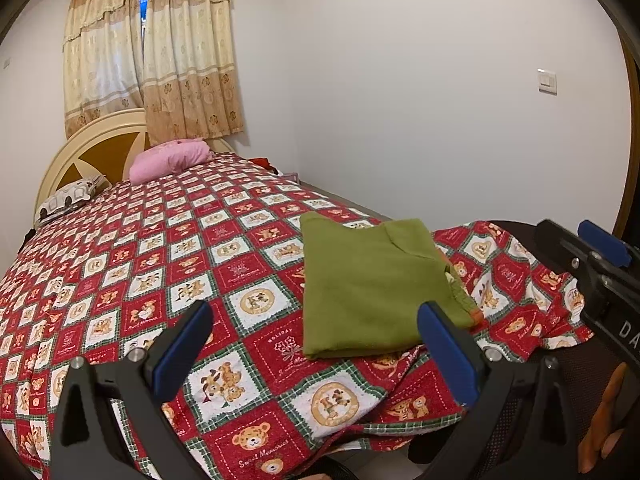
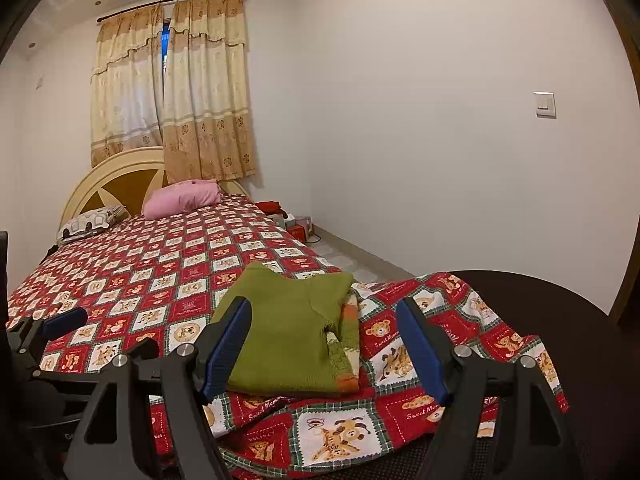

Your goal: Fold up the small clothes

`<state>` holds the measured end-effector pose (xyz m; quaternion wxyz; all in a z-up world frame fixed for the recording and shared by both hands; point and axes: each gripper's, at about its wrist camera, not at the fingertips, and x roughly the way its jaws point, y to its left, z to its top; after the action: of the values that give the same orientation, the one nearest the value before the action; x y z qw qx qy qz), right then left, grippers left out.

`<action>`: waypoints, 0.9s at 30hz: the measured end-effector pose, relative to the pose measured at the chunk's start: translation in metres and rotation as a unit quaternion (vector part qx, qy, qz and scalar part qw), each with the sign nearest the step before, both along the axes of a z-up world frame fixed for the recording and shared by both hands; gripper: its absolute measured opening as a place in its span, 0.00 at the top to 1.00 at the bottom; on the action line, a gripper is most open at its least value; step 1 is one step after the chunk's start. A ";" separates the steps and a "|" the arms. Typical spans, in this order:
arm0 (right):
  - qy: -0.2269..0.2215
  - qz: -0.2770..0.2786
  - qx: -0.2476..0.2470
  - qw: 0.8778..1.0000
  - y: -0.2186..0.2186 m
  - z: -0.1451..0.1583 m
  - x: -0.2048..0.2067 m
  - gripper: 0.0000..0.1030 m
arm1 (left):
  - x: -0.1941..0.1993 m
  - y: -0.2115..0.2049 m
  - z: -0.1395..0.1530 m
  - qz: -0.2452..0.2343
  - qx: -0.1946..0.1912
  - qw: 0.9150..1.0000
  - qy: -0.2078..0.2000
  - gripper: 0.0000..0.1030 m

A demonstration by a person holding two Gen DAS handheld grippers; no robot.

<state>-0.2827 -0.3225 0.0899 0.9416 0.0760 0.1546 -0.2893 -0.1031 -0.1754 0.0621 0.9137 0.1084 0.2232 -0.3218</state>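
Lying folded on the bedspread [image 1: 248, 264], the green garment [image 1: 368, 288] shows an orange cuff [image 2: 347, 383] clearly only in the right view; both the left tool [image 1: 316, 344] and the right tool [image 2: 324, 344] are seen spread wide, empty.

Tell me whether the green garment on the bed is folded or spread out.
Folded. The green garment lies as a compact, layered rectangle on the bedspread, its edges stacked at one side, with both grippers open and off it.
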 end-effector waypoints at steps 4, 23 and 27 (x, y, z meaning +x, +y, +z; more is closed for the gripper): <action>0.000 0.000 0.001 1.000 0.000 0.000 0.000 0.27 | 0.000 0.000 0.000 0.000 0.000 1.000 0.000 0.00; -0.003 -0.003 0.003 1.000 0.002 0.001 -0.002 0.27 | 0.000 -0.001 0.000 -0.001 0.002 1.000 0.001 0.00; -0.004 -0.004 0.004 1.000 0.003 0.001 -0.003 0.27 | 0.000 0.000 0.000 -0.001 0.001 1.000 0.001 0.00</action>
<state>-0.2854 -0.3200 0.0906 0.9408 0.0810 0.1518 -0.2919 -0.1036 -0.1754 0.0619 0.9129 0.1093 0.2243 -0.3230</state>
